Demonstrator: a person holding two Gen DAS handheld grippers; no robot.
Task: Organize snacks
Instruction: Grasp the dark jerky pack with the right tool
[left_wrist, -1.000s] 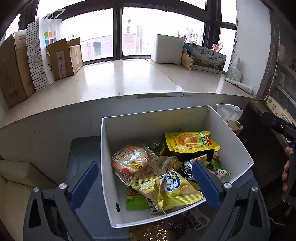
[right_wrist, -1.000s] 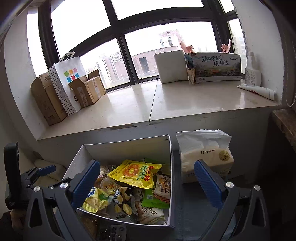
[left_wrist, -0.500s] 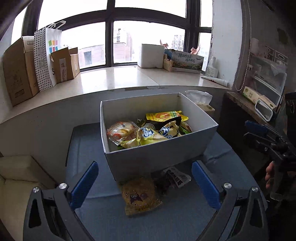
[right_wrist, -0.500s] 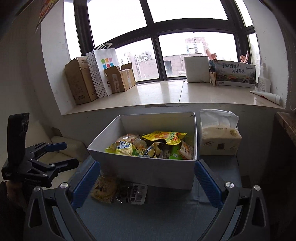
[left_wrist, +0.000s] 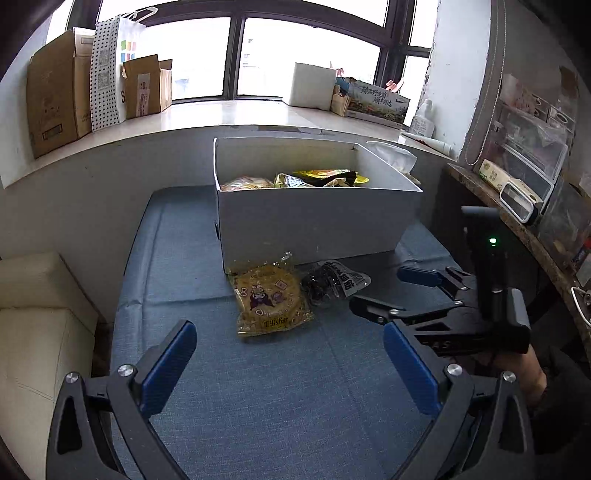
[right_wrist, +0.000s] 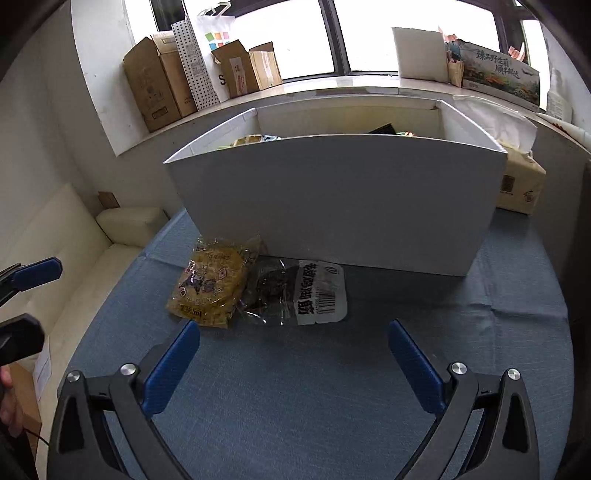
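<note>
A white box (left_wrist: 317, 218) (right_wrist: 340, 206) with several snack packets inside stands on the blue cloth. In front of it lie a yellow snack packet (left_wrist: 269, 299) (right_wrist: 208, 284) and a clear packet with dark contents (left_wrist: 330, 282) (right_wrist: 295, 293), side by side. My left gripper (left_wrist: 290, 363) is open and empty, low over the cloth, short of the yellow packet. My right gripper (right_wrist: 293, 356) is open and empty, just short of the clear packet. It also shows in the left wrist view (left_wrist: 380, 291), right of the packets.
The blue cloth (left_wrist: 258, 387) covers the table. A tissue pack (right_wrist: 521, 181) sits right of the box. Cardboard boxes (left_wrist: 55, 107) and a paper bag stand on the windowsill. A cream sofa (left_wrist: 33, 314) is at the left, a cluttered shelf (left_wrist: 517, 184) at the right.
Both grippers have pulled back from over the box and dropped low to the cloth. The two packets in front of the box have come into full view.
</note>
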